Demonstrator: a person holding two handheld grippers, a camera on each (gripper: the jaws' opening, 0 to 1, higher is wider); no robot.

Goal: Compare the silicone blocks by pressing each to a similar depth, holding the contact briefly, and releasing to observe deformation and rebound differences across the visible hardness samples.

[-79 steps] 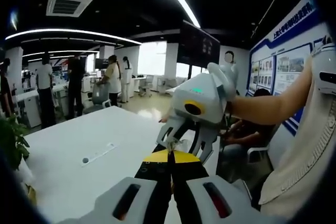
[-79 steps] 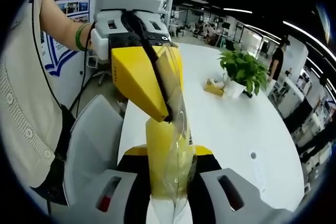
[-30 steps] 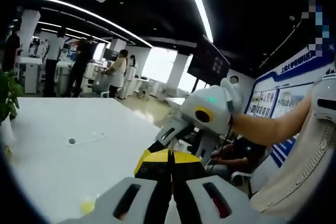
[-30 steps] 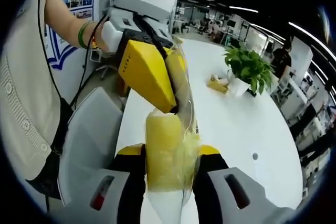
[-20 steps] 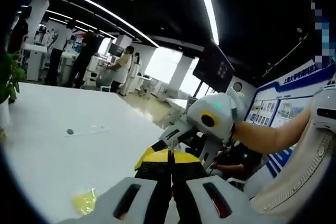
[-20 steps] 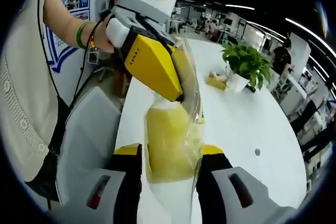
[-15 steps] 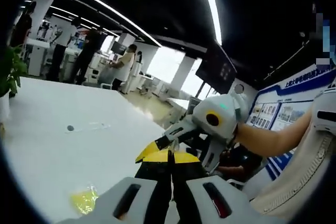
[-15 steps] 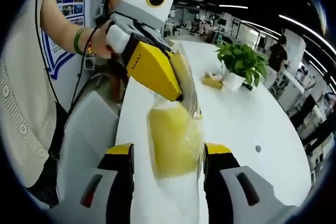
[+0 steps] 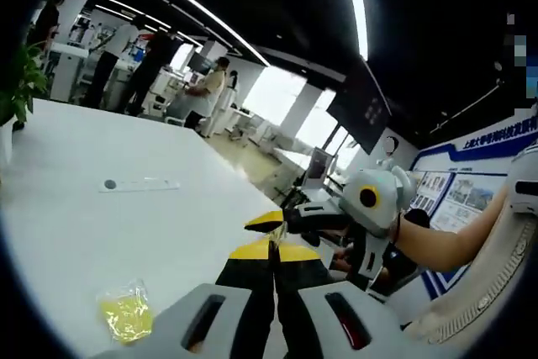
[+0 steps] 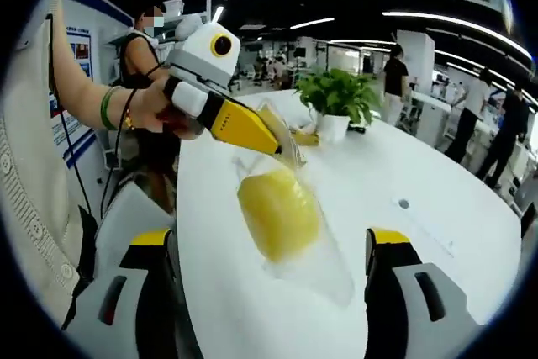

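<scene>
A yellow silicone block sits inside a clear plastic bag over the white table. My left gripper comes in from the left, its yellow jaws shut on the bag's top edge. My right gripper stands wide open, one jaw on each side of the bag and apart from it. In the left gripper view my left gripper is shut, and the right gripper stands open just beyond it. A second yellow block in a bag lies on the table.
A potted plant stands further along the table with small yellow things beside it. A flat strip with a round socket is set in the tabletop. Several people stand at desks behind. A person's arm holds the left gripper.
My right gripper has opened wide and let go of the yellow block. The bag now hangs from the left gripper alone. Both views have swung, bringing more table into sight.
</scene>
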